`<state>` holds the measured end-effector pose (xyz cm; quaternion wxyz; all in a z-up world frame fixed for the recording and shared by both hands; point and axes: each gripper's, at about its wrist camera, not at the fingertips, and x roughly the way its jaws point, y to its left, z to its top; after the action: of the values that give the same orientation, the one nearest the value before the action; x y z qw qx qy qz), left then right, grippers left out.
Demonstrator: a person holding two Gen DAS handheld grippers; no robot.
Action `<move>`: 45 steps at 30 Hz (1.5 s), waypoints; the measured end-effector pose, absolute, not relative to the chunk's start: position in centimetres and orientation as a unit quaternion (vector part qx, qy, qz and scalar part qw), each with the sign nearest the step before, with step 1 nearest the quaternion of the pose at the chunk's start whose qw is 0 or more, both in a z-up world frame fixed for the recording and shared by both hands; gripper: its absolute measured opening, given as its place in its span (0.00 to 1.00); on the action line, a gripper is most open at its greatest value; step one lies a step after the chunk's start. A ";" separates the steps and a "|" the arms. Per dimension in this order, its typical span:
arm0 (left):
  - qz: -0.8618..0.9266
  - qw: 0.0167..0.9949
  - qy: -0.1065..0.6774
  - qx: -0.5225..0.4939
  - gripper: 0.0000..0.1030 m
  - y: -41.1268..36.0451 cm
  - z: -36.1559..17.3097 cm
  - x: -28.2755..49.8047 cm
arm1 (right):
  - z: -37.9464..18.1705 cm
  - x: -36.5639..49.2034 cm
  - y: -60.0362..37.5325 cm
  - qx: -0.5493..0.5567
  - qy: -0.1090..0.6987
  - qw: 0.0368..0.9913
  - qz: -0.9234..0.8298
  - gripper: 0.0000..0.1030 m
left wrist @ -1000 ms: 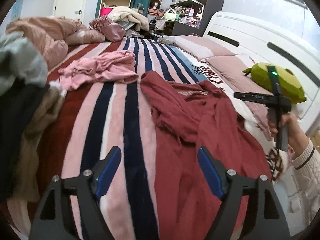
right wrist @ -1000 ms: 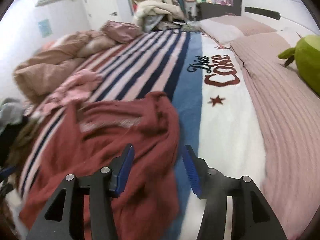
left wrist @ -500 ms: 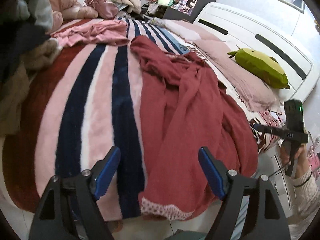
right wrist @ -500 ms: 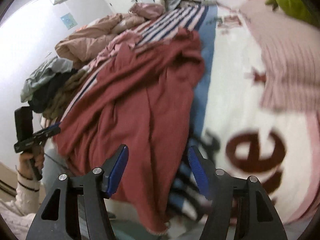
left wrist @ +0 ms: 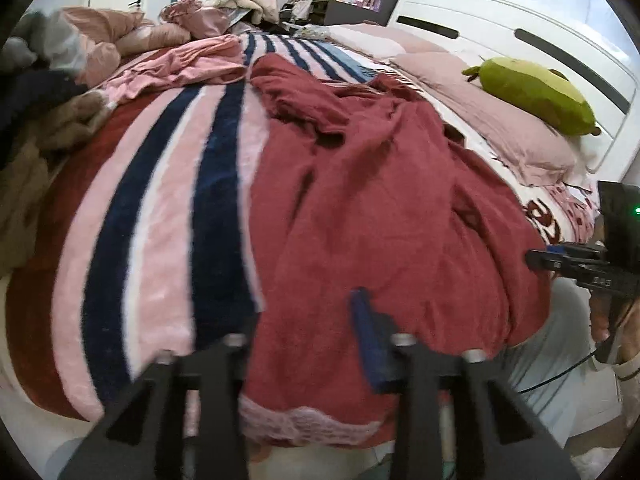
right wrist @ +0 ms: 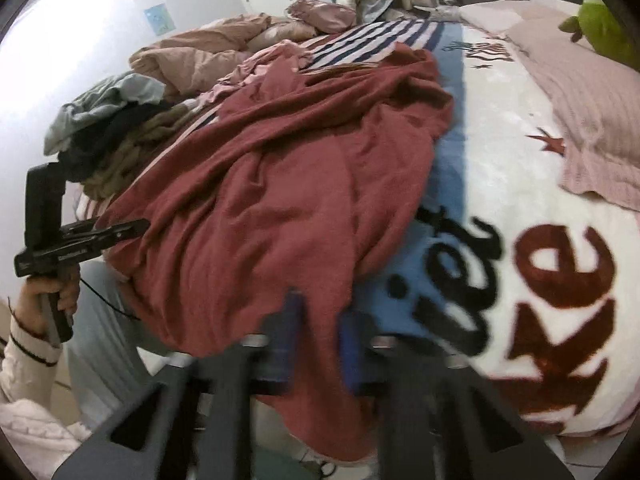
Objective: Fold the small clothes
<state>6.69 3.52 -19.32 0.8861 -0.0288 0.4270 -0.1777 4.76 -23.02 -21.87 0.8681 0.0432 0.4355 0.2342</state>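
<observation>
my left gripper [left wrist: 316,344] sits low over the near edge of the bed, and its jaws are closing. the dark red garment [left wrist: 384,208] lies between them at its near hem, where a pale pink lace trim [left wrist: 308,420] hangs over the edge. the motion blur keeps me from telling whether the pads are pressing the cloth, and only the right blue pad [left wrist: 366,340] shows clearly; the left finger is hidden behind a fold.

my right gripper [right wrist: 316,340] is at the garment's other near corner, and its jaws are closing too, drawn close together with a fold of the red cloth [right wrist: 280,200] between the blue pads [right wrist: 288,336]. they look pinched on it, though the picture is blurred there.

the garment is spread in loose wrinkles across the middle of the bed, running from the near edge toward the far side, over a striped blanket [left wrist: 168,208] of pink, navy and red. to its right the blanket turns blue and white with large lettering [right wrist: 560,288]. a pink garment [left wrist: 188,68] lies crumpled far left, a pile of dark and brown clothes [left wrist: 36,128] sits at the left edge, and a green plush toy [left wrist: 536,96] rests on a pink pillow [left wrist: 508,136] far right.
</observation>
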 end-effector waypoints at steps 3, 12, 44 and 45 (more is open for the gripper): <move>-0.183 0.888 0.422 -0.029 0.06 3.0 -18.8 6.5 | -21.4 4.7 -22.9 0.046 0.425 0.871 0.243 0.04; -0.209 0.919 0.328 -0.065 0.05 3.9 -11.3 6.0 | -15.3 5.4 -23.6 0.125 0.354 0.878 0.297 0.04; -0.129 0.878 0.450 -0.103 0.37 5.9 -16.8 36.9 | -17.1 33.1 -28.3 0.121 0.428 0.887 0.125 0.18; -0.138 0.877 0.448 -0.103 0.53 5.9 -16.4 36.6 | -16.4 32.5 -28.5 0.119 0.420 0.891 0.124 0.32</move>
<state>36.60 5.94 -16.39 0.8770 -0.1032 0.4484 -0.1380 32.49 -28.49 -16.38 0.8908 0.1191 0.4205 0.1242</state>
